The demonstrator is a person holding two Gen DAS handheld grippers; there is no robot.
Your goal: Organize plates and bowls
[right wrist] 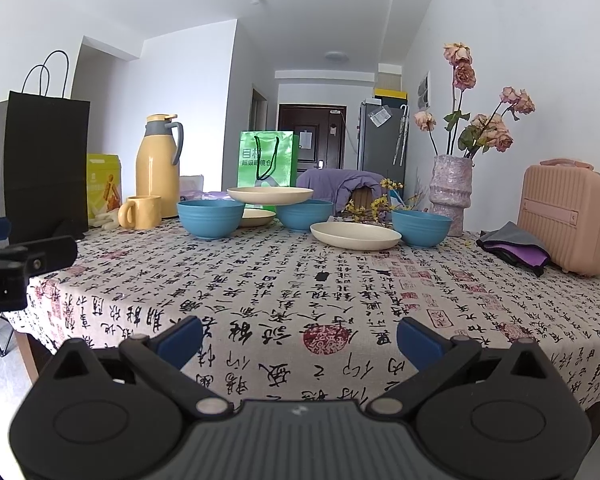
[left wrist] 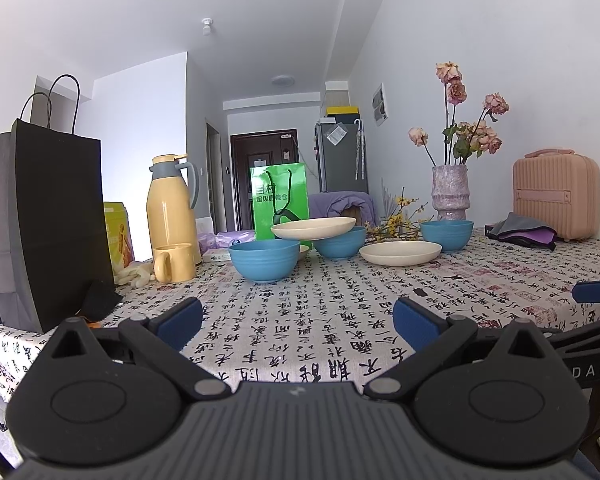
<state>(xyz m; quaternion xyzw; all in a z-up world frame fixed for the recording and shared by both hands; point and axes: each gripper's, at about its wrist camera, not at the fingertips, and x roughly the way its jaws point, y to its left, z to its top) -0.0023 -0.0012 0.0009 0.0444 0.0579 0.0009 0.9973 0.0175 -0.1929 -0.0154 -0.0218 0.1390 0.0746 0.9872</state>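
Observation:
Three blue bowls stand toward the far side of the table: a left bowl (left wrist: 265,260) (right wrist: 210,218), a middle bowl (left wrist: 340,243) (right wrist: 305,215) and a right bowl (left wrist: 446,234) (right wrist: 421,227). A cream plate (left wrist: 313,228) (right wrist: 269,195) rests on the middle bowl's rim. Another cream plate (left wrist: 400,253) (right wrist: 355,235) lies flat between the middle and right bowls. Part of a third cream plate (right wrist: 255,217) shows behind the left bowl. My left gripper (left wrist: 298,322) and right gripper (right wrist: 299,342) hover open over the table's near edge, both empty and far from the dishes.
On the calligraphy-print tablecloth (right wrist: 300,288), a black paper bag (left wrist: 48,220), yellow thermos (left wrist: 172,204) and yellow mug (left wrist: 174,263) stand at left. A green bag (right wrist: 266,160) is behind the dishes. A vase of dried roses (right wrist: 452,192), folded cloth (right wrist: 514,248) and pink case (right wrist: 568,216) sit right.

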